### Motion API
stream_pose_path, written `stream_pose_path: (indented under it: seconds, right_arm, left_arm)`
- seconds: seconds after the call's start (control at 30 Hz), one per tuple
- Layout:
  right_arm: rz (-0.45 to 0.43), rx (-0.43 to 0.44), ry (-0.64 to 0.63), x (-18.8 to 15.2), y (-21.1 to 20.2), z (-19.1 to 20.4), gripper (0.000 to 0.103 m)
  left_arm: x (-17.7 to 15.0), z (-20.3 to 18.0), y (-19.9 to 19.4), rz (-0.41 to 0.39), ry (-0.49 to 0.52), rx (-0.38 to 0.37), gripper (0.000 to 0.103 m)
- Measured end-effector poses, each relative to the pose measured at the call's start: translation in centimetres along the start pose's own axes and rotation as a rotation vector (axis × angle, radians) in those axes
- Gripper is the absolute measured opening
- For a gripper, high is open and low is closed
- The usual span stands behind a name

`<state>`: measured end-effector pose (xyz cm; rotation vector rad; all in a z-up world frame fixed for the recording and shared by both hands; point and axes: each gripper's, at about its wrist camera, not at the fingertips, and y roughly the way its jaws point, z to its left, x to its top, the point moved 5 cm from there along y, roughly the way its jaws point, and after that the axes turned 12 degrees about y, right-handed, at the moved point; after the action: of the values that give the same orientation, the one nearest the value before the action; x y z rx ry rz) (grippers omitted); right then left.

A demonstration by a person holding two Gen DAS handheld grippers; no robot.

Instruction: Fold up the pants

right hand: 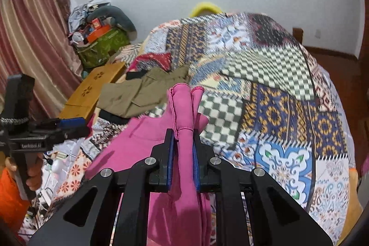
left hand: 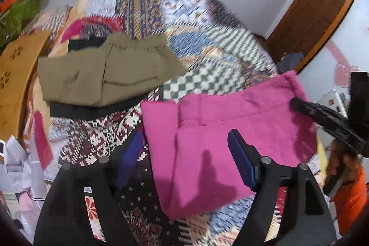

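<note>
The pink pants (left hand: 221, 128) lie folded on the patchwork bedspread (left hand: 221, 43), in front of my left gripper (left hand: 184, 142), which is open and empty with its fingers above the pants' left part. My right gripper (right hand: 182, 137) is shut on a bunched edge of the pink pants (right hand: 184, 107) and holds it raised off the bed. It shows in the left wrist view (left hand: 297, 105) at the pants' right edge. My left gripper shows at the left of the right wrist view (right hand: 71, 123).
Folded olive pants (left hand: 103, 75) lie on dark clothes further back on the bed, also in the right wrist view (right hand: 143, 93). A wooden board (right hand: 92, 91) and a green bag (right hand: 103, 47) with clutter stand at the left. Wooden floor (right hand: 334, 57) lies right of the bed.
</note>
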<state>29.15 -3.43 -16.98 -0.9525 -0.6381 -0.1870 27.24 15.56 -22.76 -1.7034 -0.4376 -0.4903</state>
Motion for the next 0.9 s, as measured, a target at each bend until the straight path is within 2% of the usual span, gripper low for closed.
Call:
stream_pose_path:
  seconds: [0.07,0.2,0.33,0.4,0.43,0.47,0.53,0.57,0.73,0.9]
  right_arm:
    - [0.019,-0.008,0.012,-0.4,0.4,-0.9,0.012]
    - [0.050,-0.014,0.026,-1.3,1.1,-2.3,0.012]
    - [0.067,-0.013,0.047,-2.0,1.6,-3.4,0.012]
    - [0.075,-0.013,0.054,-2.2,1.8,-3.8,0.012]
    - [0.077,-0.013,0.055,-2.2,1.9,-3.9,0.012]
    - [0.078,-0.011,0.057,-2.3,2.0,-4.0,0.012]
    - [0.079,-0.007,0.060,-2.3,2.0,-4.0,0.012]
    - [0.077,-0.006,0.059,-2.2,2.0,-3.9,0.012]
    - [0.064,0.010,0.030,-1.5,1.8,-3.0,0.012]
    - [0.040,0.019,-0.025,0.0,1.9,-0.6,0.012]
  left_arm:
    - [-0.5,0.5,1.9,0.050,-0.033,-0.020,0.076]
    - [-1.7,1.7,5.8,0.150,-0.145,-0.111,0.076]
    - [-2.3,2.0,7.1,0.147,-0.235,-0.212,0.076]
    - [-2.1,1.6,7.0,0.129,-0.225,-0.232,0.063]
    - [-1.9,1.4,6.9,0.121,-0.220,-0.243,0.050]
    - [-1.7,1.2,6.6,0.109,-0.210,-0.239,0.039]
    - [-1.0,0.6,6.0,0.083,-0.167,-0.183,0.021]
    - [-0.8,0.3,5.6,0.072,-0.148,-0.166,0.017]
    - [0.8,-0.3,2.3,-0.017,-0.048,-0.036,0.013]
    - [3.0,1.6,-0.9,-0.090,-0.022,0.028,0.013]
